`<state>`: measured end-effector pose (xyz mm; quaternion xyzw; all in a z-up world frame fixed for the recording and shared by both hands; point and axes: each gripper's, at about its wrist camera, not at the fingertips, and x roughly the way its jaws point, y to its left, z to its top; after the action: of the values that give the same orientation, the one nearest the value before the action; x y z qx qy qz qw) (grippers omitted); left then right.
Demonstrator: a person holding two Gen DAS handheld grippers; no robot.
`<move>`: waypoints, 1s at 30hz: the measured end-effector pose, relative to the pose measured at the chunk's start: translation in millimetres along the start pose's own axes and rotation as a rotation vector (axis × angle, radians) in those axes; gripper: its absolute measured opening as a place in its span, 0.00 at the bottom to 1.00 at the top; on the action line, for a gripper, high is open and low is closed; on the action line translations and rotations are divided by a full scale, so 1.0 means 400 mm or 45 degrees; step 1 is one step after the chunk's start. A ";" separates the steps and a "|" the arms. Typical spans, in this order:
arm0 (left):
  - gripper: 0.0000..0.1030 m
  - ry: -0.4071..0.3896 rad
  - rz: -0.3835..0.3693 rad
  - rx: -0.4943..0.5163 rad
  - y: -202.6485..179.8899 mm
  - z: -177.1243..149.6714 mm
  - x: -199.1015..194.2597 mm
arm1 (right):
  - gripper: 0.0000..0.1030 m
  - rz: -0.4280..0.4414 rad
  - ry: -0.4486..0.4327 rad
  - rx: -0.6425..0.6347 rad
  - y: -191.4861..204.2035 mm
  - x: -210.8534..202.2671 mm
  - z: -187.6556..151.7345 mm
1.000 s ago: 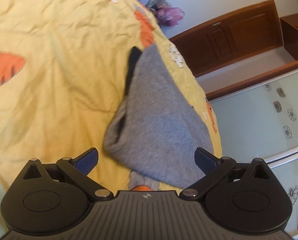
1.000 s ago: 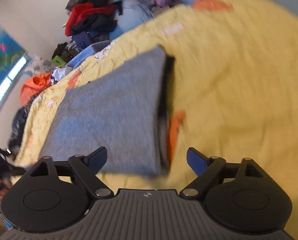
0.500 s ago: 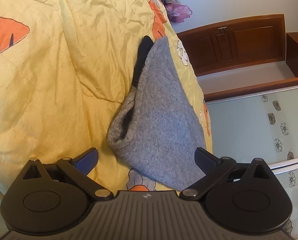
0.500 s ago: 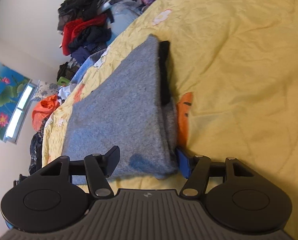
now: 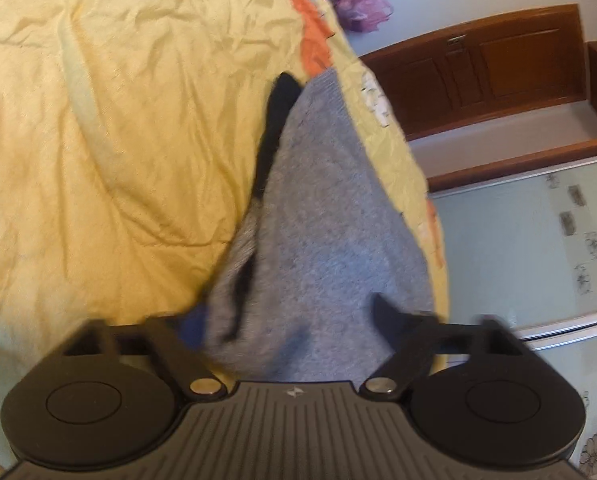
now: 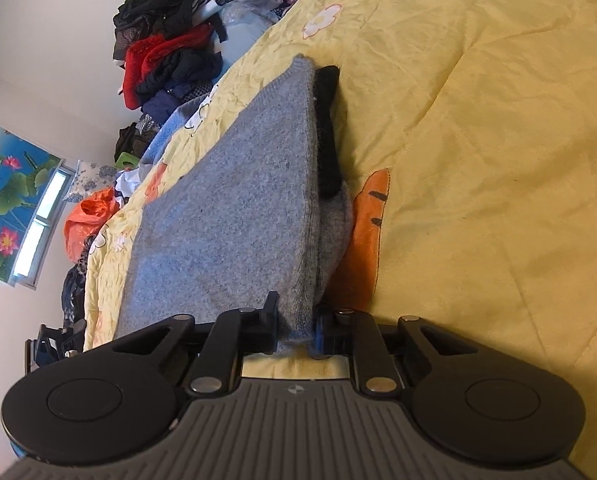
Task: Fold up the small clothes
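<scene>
Grey knit, thick and fuzzy, makes up the folded garment that lies on the yellow quilt near the bed's edge, with a strip of black fabric showing along one of its long sides.

On the left, the left gripper straddles the garment's near end. Its jaws have just been closing with the bundle between them. The picture is blurred here; the left finger seems to touch the folded edge and the right tip rests on the grey surface, but whether the pads truly press I cannot tell.

On the right, the right gripper has also just been closing, and here the hold is plain: both pads pinch the near corner of the garment, at the folded edge where several layers stack, and the knit bulges a little between them. The black strip runs along that same edge.

By my judgement the piece is light, soft and limp. It will sag and drape when lifted, and the loose layers may slide apart or fall open. The fuzzy knit should not slip from the pads. The best holds look to be the two near corners, each pinch taking all layers, so the fold keeps its shape.
</scene>
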<state>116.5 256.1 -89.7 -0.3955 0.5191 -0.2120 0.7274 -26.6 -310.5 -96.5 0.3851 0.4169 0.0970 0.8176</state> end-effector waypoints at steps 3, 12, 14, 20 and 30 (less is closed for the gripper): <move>0.17 0.041 0.028 -0.020 0.013 -0.007 0.021 | 0.18 -0.020 -0.007 -0.025 0.007 0.001 -0.004; 0.08 -0.115 -0.010 0.035 0.014 -0.026 -0.019 | 0.15 -0.115 -0.076 -0.120 0.057 -0.011 -0.019; 0.08 -0.142 -0.022 0.069 0.000 -0.028 -0.044 | 0.15 -0.116 -0.110 -0.153 0.085 -0.026 -0.018; 0.08 -0.171 -0.028 0.090 -0.020 -0.044 -0.103 | 0.15 -0.019 -0.136 -0.161 0.143 -0.071 -0.009; 0.06 -0.229 -0.030 0.090 -0.010 -0.077 -0.204 | 0.15 0.043 -0.188 -0.116 0.175 -0.141 -0.052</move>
<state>58.1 301.7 -43.2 -0.3929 0.4392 -0.2024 0.7821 -66.7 -278.3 -19.6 0.3606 0.3443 0.1010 0.8610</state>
